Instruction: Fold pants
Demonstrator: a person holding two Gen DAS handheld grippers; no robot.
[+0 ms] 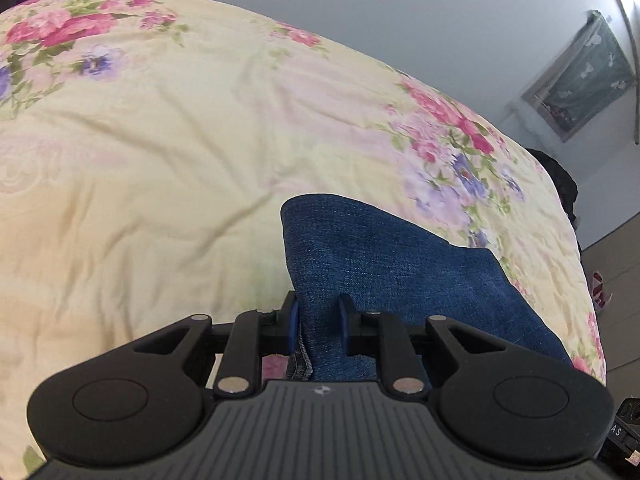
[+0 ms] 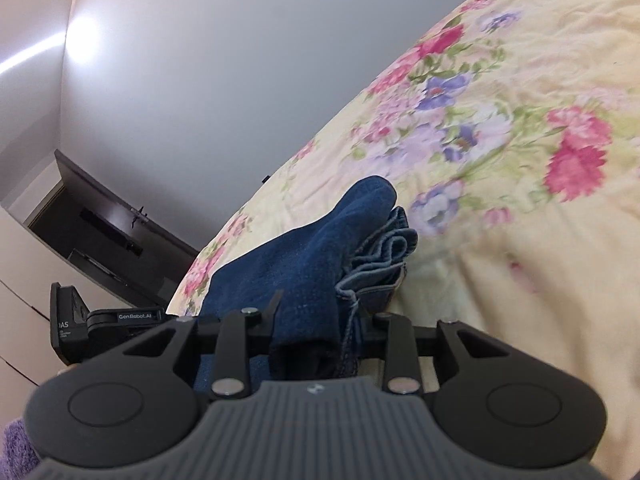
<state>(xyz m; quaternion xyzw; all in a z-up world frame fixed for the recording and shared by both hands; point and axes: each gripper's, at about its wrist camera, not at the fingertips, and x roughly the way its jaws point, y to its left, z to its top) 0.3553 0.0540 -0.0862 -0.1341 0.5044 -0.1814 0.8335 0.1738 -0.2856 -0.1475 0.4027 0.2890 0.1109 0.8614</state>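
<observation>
Denim pants [image 1: 384, 264] were clamped in both left gripper [image 1: 318, 326] and right gripper [image 2: 316, 320] fingers, mid-fold over floral bed [image 1: 160, 160]; next probably laying it flat, edges matched.

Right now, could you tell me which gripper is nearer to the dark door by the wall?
Left. In the right wrist view the left gripper sits just beside the dark door, while the right gripper, shut on the jeans, is further toward the floral bedspread.
</observation>
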